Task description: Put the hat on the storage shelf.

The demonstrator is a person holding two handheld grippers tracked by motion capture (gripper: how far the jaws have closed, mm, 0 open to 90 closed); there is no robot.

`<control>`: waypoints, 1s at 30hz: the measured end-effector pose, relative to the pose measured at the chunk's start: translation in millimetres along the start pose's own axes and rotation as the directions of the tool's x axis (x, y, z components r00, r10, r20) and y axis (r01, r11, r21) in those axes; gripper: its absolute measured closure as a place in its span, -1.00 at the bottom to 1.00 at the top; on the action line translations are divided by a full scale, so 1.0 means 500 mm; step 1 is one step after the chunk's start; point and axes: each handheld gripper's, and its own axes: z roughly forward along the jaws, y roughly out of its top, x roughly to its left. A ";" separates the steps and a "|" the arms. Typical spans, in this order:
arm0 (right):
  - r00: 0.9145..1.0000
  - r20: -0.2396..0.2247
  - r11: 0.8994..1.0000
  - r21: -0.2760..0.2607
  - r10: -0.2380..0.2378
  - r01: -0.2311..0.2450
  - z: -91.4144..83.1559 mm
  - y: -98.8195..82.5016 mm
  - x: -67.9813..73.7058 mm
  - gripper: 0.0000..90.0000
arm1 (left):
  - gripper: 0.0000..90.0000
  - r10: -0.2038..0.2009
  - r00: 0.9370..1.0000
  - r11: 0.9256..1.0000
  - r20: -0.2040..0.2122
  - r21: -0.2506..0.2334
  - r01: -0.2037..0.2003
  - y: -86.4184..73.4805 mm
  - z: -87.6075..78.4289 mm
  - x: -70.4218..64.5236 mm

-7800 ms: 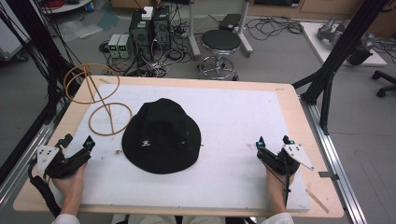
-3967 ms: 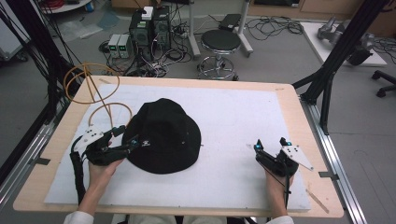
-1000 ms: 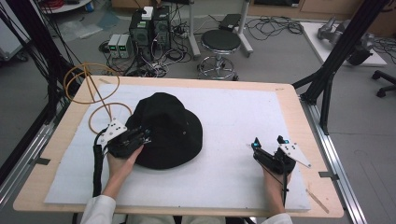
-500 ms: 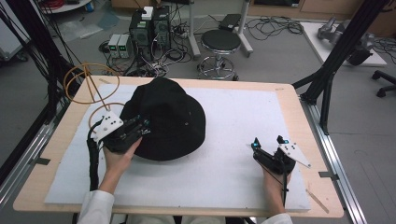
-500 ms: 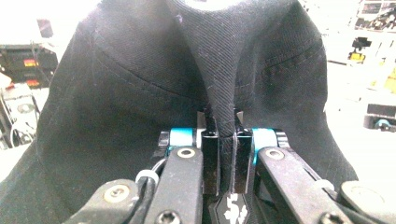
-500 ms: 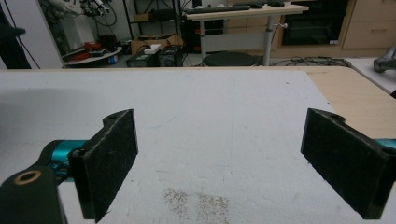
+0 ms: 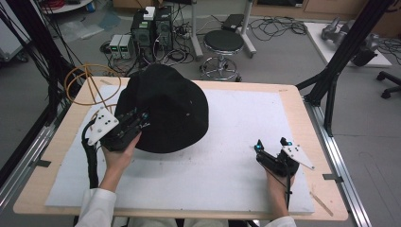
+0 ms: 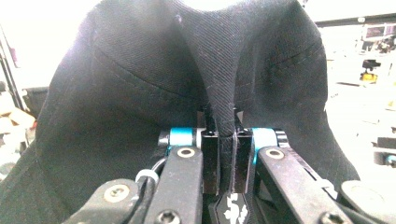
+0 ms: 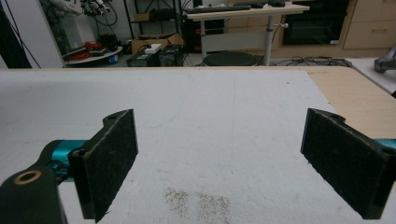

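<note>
A: What is the central object, and where does it sit?

B: A black hat [image 7: 165,109] of woven cloth, tilted up over the left half of the table, its lower edge near the white mat [image 7: 227,123]. In the left gripper view a fold of its brim [image 8: 224,93] runs down between the jaws, and a stitched seam crosses the fabric.

A: How do the grippers stand?

B: The left gripper [image 7: 137,124] has its jaws clamped together on that brim fold; the hand behind it grasps the body, and a cable trails toward the sleeve. The right gripper [image 7: 270,145] rests near the mat's right front corner, well apart from the hat, jaws wide apart with nothing between them.

A: And the surface?

B: The white mat covers most of a light wooden table [image 7: 302,109]. In the right gripper view a faint patch of specks [image 9: 196,200] marks the mat.

A: What lies beyond?

B: A looped wire stand [image 7: 90,85] at the far left corner; on the floor behind, a round stool [image 7: 223,42], computer boxes [image 7: 151,28] and loose cables [image 7: 279,26].
</note>
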 end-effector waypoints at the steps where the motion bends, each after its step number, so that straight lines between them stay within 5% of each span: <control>1: 1.000 0.000 1.000 0.002 0.001 -0.001 0.000 0.000 0.000 -0.77 | 0.92 0.002 1.000 1.000 -0.002 -0.011 -0.002 0.005 -0.001 -0.001; 9: 1.000 -0.001 1.000 0.000 -0.005 0.005 0.000 -0.001 -0.001 -0.77 | 0.92 0.030 0.999 0.995 -0.040 -0.099 -0.034 0.045 -0.012 -0.005; 23: 1.000 0.000 1.000 0.000 -0.002 0.002 0.000 -0.001 -0.001 -0.77 | 0.92 0.074 0.989 0.984 -0.126 -0.149 -0.093 0.077 -0.023 0.025; 25: 1.000 0.001 1.000 0.000 -0.004 0.004 -0.001 -0.001 -0.002 -0.77 | 0.92 0.103 0.983 0.977 -0.154 -0.169 -0.129 0.082 -0.024 0.036; 30: 1.000 0.002 1.000 -0.001 -0.005 0.005 -0.001 -0.001 -0.002 -0.77 | 0.92 0.099 0.978 0.966 -0.183 -0.220 -0.139 0.087 -0.029 0.055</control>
